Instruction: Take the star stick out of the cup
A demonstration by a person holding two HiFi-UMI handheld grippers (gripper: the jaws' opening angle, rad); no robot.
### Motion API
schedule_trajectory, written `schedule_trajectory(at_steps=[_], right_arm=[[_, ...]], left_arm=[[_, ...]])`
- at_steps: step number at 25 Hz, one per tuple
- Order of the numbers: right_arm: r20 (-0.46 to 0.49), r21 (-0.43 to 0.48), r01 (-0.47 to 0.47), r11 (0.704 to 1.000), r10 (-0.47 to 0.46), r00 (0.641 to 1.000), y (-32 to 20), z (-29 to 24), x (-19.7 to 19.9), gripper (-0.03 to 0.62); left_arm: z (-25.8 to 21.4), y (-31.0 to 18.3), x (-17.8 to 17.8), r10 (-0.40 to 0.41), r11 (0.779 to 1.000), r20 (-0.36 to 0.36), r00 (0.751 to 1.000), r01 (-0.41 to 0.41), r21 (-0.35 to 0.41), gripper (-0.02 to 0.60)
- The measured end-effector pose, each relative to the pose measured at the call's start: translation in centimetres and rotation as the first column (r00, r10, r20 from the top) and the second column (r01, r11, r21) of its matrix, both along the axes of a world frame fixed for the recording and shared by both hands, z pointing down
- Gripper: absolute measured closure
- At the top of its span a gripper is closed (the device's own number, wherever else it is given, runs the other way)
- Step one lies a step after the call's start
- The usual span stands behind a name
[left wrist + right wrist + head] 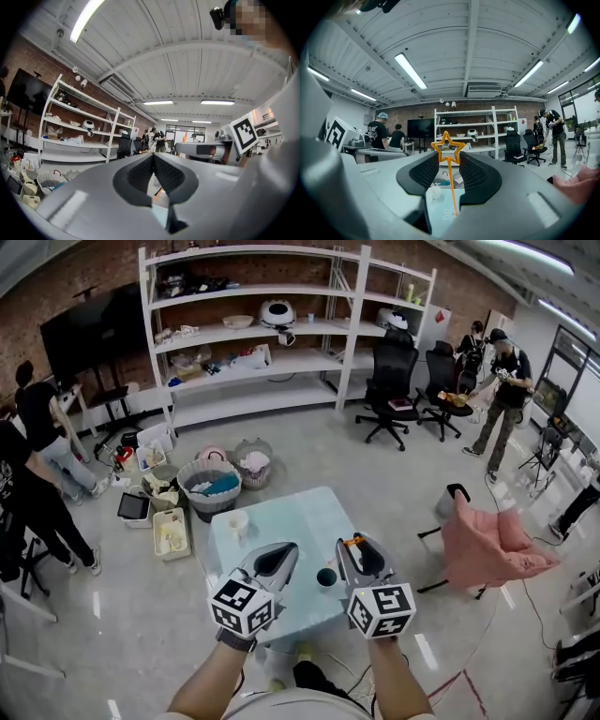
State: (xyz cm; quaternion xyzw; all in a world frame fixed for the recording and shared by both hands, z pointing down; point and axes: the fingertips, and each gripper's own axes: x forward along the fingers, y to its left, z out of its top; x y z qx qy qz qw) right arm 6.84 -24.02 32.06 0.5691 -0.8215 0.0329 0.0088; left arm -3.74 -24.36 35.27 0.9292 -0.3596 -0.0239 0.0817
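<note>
An orange star stick (451,183) stands upright between the jaws of my right gripper (448,161). Its star rises just above the fingertips, and there is a gap between it and the pad on each side. Its lower end runs down toward the table; no cup shows there. In the head view the star (352,541) sits at the tip of the right gripper (356,551), with a dark cup (326,577) just left of it on the light blue table (291,517). My left gripper (279,557) hovers beside the cup with its pads (140,171) together and nothing held.
A white cup (237,521) stands at the table's far left corner. Baskets (208,486) and bins (171,532) crowd the floor beyond and left of the table. A pink cloth (489,542) is draped over a chair to the right. Shelves, office chairs and people stand farther off.
</note>
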Motion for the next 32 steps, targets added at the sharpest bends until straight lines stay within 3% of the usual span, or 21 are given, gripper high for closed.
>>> schedule_trajectory(at_steps=[8,32], right_arm=[[0.001,0.014,0.011,1.0,-0.011,1.0,1.1,-0.8,-0.2,0.448],[-0.007,0.019,0.005,1.0,-0.004,1.0,1.3,-0.6,-0.4,0.45]], left_arm=[[-1.6,1.3,0.2,0.003,0.999,0.001,1.0,-0.004,0.042,0.575],[-1.3,1.3,0.0,0.007,0.998,0.01,1.0,-0.007,0.059,0.575]])
